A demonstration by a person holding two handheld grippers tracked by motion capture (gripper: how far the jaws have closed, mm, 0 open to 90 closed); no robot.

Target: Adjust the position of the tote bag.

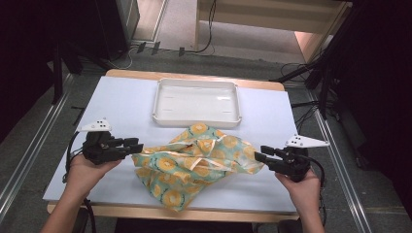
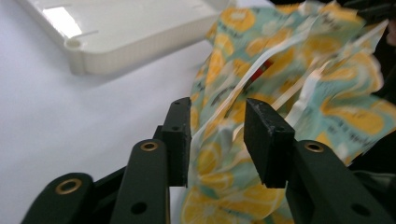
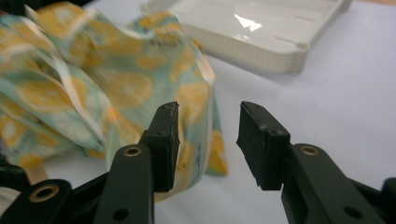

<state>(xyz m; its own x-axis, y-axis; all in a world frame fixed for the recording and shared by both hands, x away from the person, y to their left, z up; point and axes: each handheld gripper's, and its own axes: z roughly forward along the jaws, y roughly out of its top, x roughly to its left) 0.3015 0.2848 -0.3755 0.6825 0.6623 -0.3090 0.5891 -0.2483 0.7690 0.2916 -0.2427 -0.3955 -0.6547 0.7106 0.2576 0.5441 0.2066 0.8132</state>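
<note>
A: Where does the crumpled teal cloth printed with orange slices (image 1: 197,162) lie?

B: On the white-covered bench (image 1: 126,104), towards its near edge and about midway between the left and right edges. A shallow white plastic rectangular tray (image 1: 197,119) sits beyond it, towards the far edge, just apart from the cloth.

A: Left gripper (image 1: 137,145)?

B: At the cloth's left end. In the left gripper view the jaws stand parted, with cloth (image 2: 289,93) between and beyond them; neither pad presses on it. Released.

A: Right gripper (image 1: 257,156)?

B: At the cloth's right end. In the right gripper view the jaws are spread, with cloth (image 3: 93,88) behind the left jaw and bare bench between the pads. Released too.
</note>
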